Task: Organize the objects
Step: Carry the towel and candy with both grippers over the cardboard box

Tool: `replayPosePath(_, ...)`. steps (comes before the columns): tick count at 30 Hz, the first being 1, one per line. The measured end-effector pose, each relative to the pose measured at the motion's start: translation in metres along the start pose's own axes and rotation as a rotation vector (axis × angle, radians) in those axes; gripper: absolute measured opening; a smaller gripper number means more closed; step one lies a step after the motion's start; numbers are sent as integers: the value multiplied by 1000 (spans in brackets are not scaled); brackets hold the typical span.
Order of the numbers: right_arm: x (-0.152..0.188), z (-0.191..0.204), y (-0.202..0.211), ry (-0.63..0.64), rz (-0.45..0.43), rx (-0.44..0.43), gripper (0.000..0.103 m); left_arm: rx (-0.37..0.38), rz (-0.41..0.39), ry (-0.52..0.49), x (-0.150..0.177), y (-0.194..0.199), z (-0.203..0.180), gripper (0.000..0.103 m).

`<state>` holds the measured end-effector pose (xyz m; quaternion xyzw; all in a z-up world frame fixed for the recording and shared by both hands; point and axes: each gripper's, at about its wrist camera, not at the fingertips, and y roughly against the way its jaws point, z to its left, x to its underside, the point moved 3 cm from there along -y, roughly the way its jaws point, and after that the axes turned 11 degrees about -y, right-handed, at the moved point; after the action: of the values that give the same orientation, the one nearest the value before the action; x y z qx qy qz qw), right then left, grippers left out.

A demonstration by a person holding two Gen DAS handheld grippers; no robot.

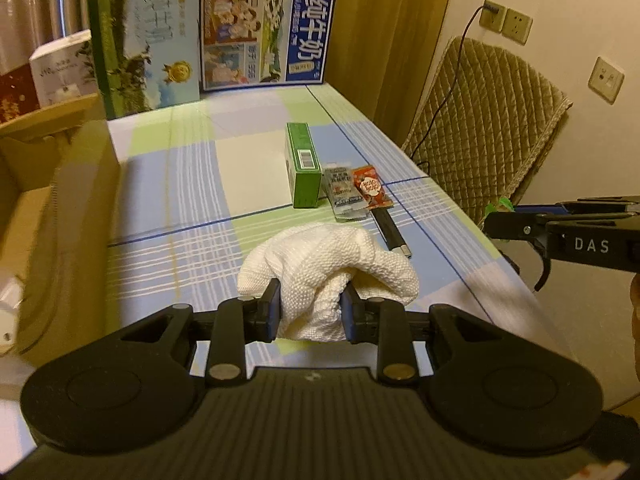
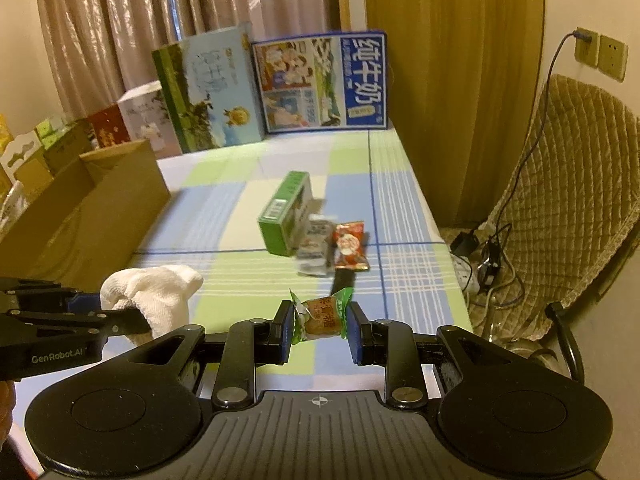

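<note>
At the lower centre of the frame, the left gripper [image 1: 308, 310] was closed on a crumpled white knitted cloth [image 1: 326, 272]. The right gripper [image 2: 319, 330] clamped a small green-ended wrapped candy [image 2: 320, 314]. At mid-frame on the checked tablecloth [image 1: 192, 184] lay 1 green rectangular carton [image 1: 303, 170], beside 1 grey sachet [image 1: 344, 196] and 1 red sachet [image 1: 370, 188].

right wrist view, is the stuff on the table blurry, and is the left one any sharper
Right wrist view: the green rectangular carton and grey foil sachet smear with motion blur, while the green-ended wrapped candy in the right tongs stays sharp. Left wrist view: the carton is crisp, the white knitted cloth in the left tongs too; warm yellowish light and fisheye bending in both.
</note>
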<state>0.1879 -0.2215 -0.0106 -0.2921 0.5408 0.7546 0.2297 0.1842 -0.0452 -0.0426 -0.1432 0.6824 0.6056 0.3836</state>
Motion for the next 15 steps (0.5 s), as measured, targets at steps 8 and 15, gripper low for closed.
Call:
replayPosePath(8,10,32,41,-2,-27,-25,25,-15,-38,9,8,51,1,25)
replayPosePath(15,23,53,64,2,-31,-39,25,-24,-49,18,20,83,3,25)
